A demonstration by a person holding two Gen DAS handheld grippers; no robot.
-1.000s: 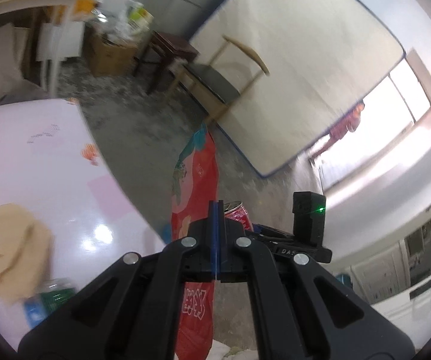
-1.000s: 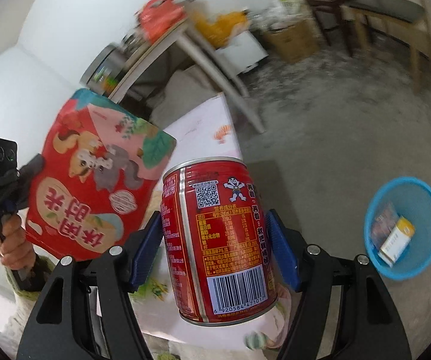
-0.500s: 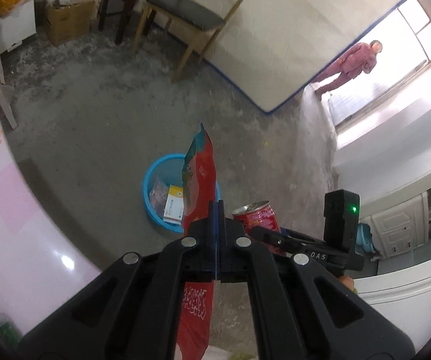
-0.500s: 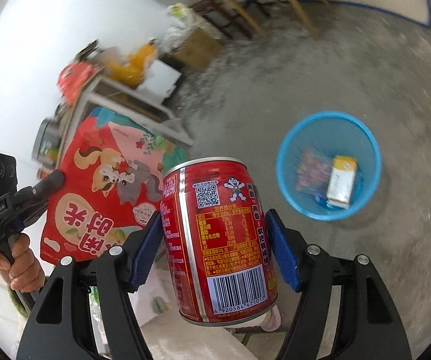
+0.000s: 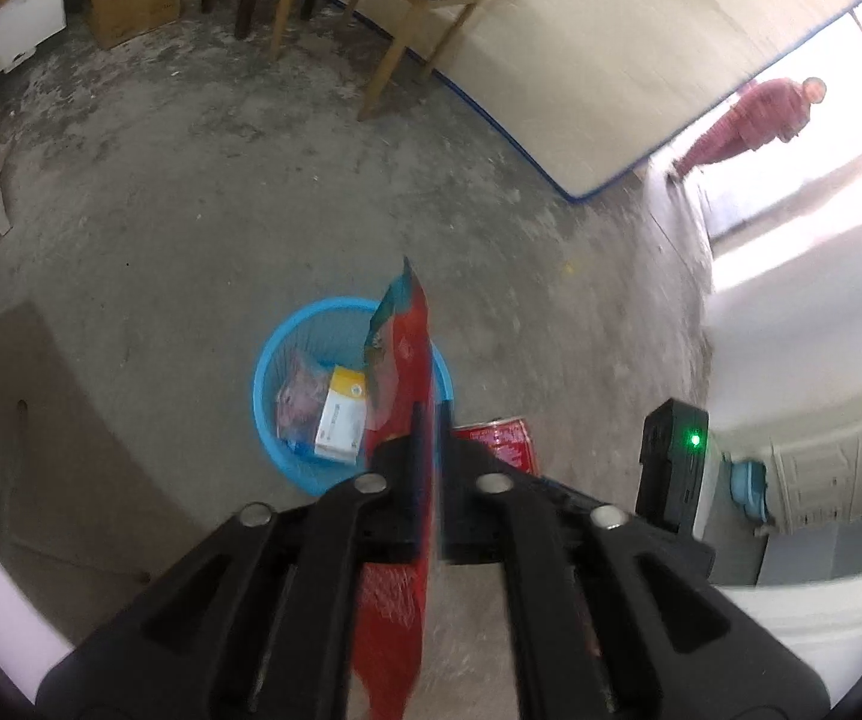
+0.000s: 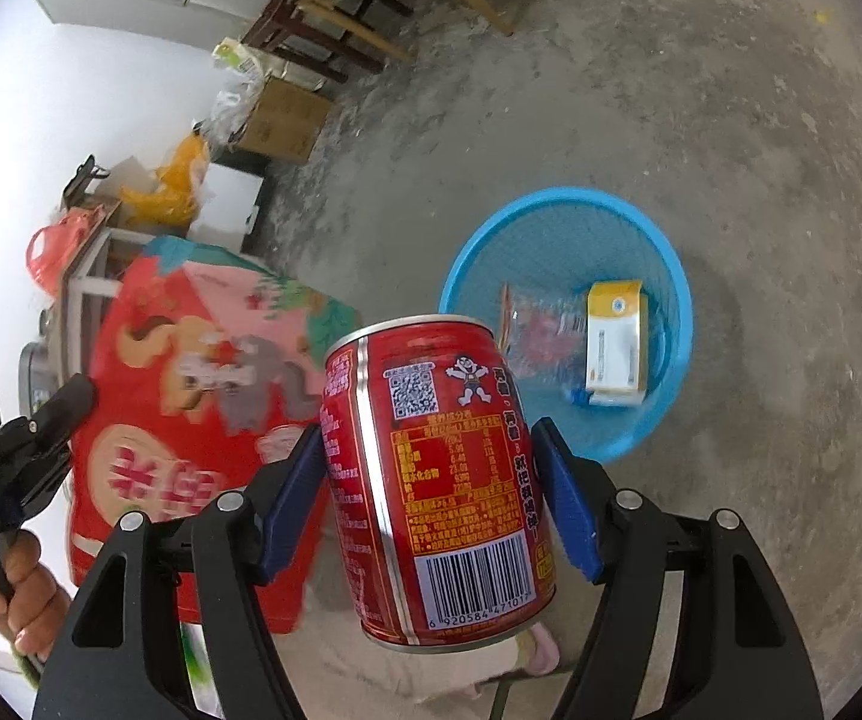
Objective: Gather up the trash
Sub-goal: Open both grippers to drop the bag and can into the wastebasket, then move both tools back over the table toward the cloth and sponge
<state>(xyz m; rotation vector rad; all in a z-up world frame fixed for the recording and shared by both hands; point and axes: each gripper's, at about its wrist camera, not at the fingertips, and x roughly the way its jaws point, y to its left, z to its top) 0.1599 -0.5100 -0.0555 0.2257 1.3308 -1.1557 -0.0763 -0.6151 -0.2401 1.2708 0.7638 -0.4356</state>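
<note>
The left gripper has a red snack bag between its 2 fingers. The jaws have just been opening a little, and there is now a thin gap, so the bag looks loose, not pinched. The bag hangs just above the blue basket, which sits on the floor right in front of and below this gripper. A yellow and white box and a clear wrapper already lie in the basket.

The right gripper holds a red can tight, with 1 blue pad on each side of its round wall. The can stands almost upright, tipped a bit. The basket is ahead of it and a little to the right.

The bag is light, thin and floppy. I think it will flutter and could slide past the rim. The can is hard, smooth and a bit slippery. Its middle is the best place to hold. It looks light and may bounce when it drops.
</note>
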